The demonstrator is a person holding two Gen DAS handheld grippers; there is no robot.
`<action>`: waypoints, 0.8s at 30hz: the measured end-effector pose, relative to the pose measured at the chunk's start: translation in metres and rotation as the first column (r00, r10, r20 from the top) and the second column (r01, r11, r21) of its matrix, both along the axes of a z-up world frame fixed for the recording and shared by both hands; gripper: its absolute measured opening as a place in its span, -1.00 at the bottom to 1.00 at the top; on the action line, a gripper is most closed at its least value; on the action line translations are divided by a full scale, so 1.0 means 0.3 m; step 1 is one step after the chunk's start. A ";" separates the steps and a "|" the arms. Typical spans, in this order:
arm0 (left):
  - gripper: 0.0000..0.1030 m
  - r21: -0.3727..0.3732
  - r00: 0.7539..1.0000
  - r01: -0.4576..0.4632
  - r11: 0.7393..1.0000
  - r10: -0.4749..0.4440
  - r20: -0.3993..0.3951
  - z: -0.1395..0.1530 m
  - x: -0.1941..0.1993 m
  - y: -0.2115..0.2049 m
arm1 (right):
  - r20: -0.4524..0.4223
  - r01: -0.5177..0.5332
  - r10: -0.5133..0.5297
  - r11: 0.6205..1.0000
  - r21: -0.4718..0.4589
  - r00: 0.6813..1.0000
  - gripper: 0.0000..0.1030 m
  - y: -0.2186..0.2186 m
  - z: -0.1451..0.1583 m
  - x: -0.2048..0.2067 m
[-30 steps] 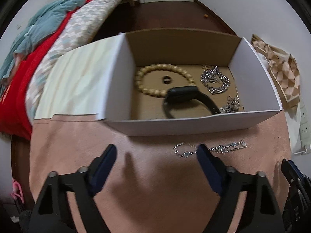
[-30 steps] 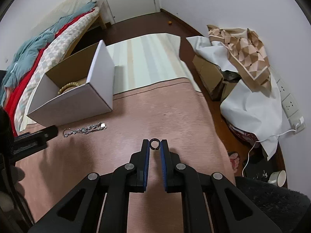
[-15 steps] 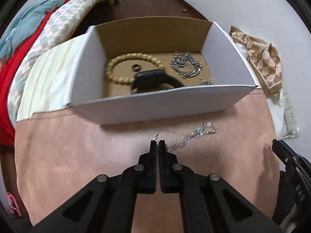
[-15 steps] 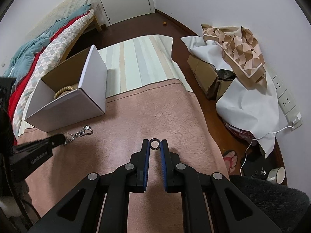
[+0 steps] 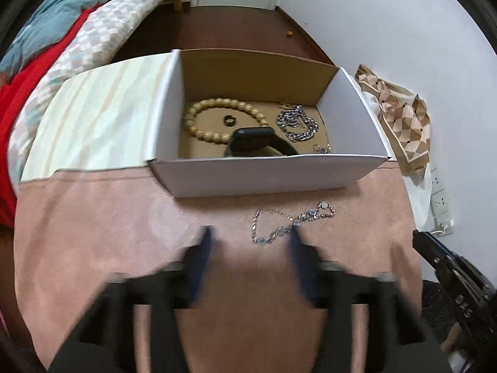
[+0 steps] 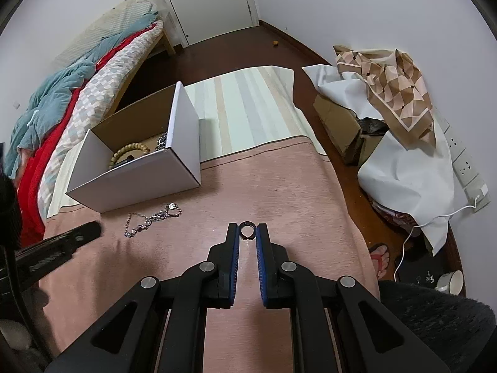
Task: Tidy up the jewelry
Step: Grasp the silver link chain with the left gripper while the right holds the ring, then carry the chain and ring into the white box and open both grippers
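The left hand-held gripper (image 5: 250, 242) was opening, empty, over a silver chain (image 5: 289, 222); the right hand-held gripper (image 6: 247, 233) pinched a small dark ring (image 6: 247, 230). No writing was legible.

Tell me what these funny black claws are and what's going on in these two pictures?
They are grabbing tools that a person holds, one in each hand. Each has two fingers and a small camera looking along them, so you get one picture from each tool.

In the left tool's picture, the left gripper is opening its fingers just above a silver chain lying on the pink blanket. It holds nothing. Behind is a white box with a bead bracelet, a small ring, a black watch and more chains inside.

In the right tool's picture, the right gripper pinches a little dark ring between its fingertips.

The job is tidying jewelry.
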State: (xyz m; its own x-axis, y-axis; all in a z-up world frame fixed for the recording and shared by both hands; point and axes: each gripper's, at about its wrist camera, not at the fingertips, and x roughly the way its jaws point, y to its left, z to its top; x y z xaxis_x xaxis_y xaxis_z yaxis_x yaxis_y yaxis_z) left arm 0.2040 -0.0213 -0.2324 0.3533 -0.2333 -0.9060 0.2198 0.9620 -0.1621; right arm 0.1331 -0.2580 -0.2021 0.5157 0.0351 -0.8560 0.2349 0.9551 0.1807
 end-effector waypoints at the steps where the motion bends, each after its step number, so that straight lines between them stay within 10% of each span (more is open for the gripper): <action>1: 0.13 0.008 1.000 0.009 1.000 -0.009 0.000 -0.008 0.002 -0.013 | 0.001 0.000 0.000 1.000 -0.001 1.000 -0.78 0.001 0.000 -0.001; 9: 0.12 0.183 0.979 0.194 0.964 -0.203 0.031 -0.079 -0.015 -0.143 | -0.017 0.037 -0.037 0.999 0.003 0.999 -0.78 -0.040 -0.010 -0.001; 11: -0.05 0.164 0.974 0.218 0.962 -0.226 0.032 -0.080 -0.016 -0.153 | -0.024 0.049 -0.049 0.999 0.004 0.999 -0.78 -0.052 -0.016 0.000; 14: -0.90 0.165 0.963 0.259 0.952 -0.268 0.035 -0.069 -0.011 -0.171 | -0.031 0.060 -0.060 0.998 0.006 0.998 -0.78 -0.067 -0.025 0.000; 24: -0.92 0.001 0.980 0.201 0.980 -0.201 0.008 -0.009 -0.014 -0.097 | -0.020 0.060 -0.060 0.998 0.018 0.998 -0.79 -0.060 -0.001 -0.009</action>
